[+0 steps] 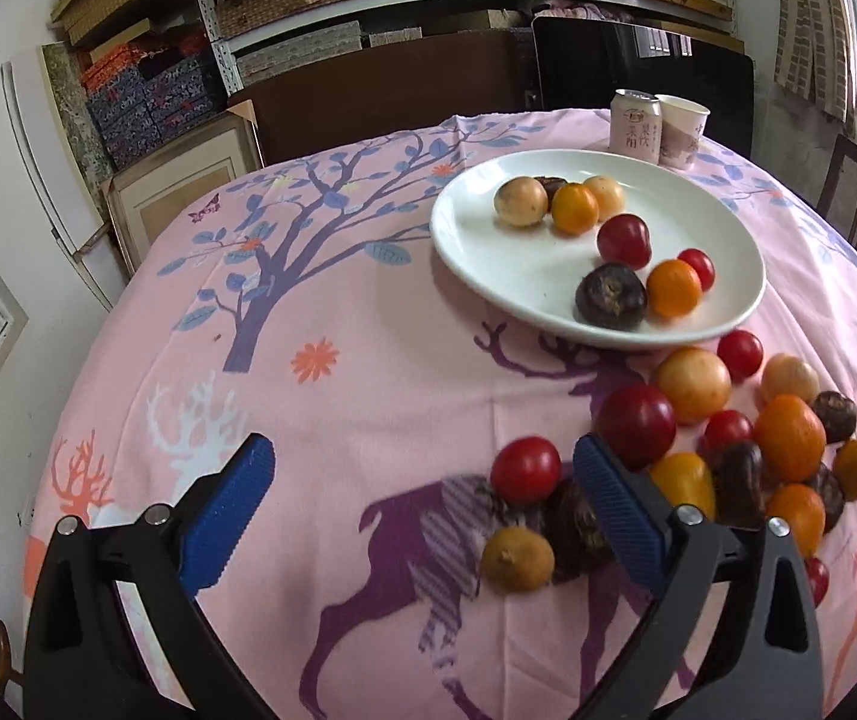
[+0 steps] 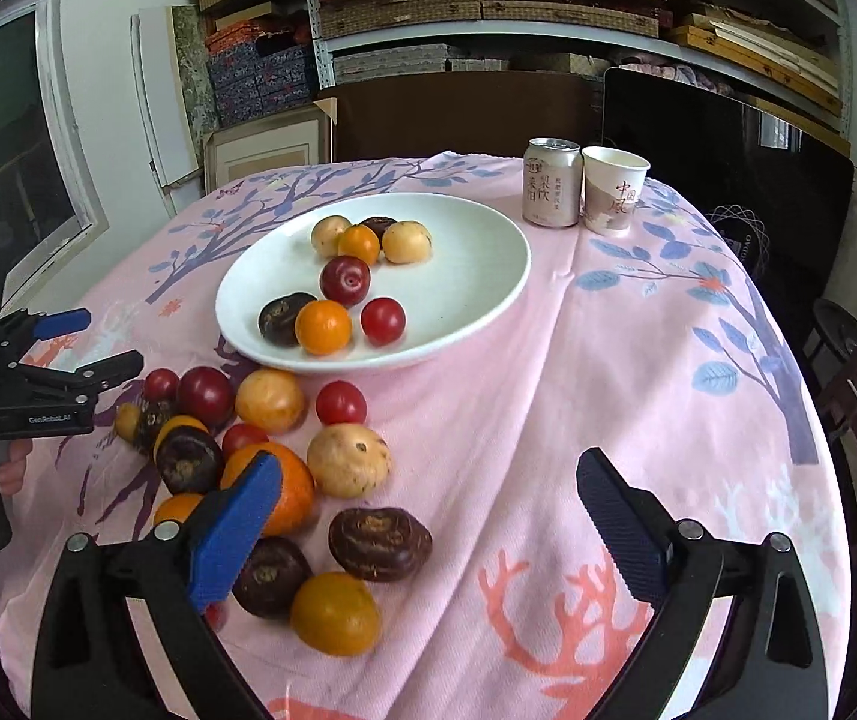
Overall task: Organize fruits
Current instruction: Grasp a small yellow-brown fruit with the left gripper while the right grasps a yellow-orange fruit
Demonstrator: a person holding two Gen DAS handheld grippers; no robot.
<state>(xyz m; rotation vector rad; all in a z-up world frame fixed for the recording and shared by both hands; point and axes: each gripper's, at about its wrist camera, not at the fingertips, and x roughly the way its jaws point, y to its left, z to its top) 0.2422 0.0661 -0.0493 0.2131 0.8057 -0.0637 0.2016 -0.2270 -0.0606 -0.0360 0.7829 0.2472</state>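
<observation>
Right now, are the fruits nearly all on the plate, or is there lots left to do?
Partly done. Seven fruits sit on the white plate. Nothing is in hand: the left gripper and right gripper are both open and empty. A bigger pile waits on the pink tablecloth below the plate, so more than half is left.

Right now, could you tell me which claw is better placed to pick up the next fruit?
Left. The left claw is open with a red tomato nearly between its jaws; the right claw is open over bare cloth.

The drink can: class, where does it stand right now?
In both views the drink can stands at the table's far edge, left of the paper cup, behind the white plate.
</observation>
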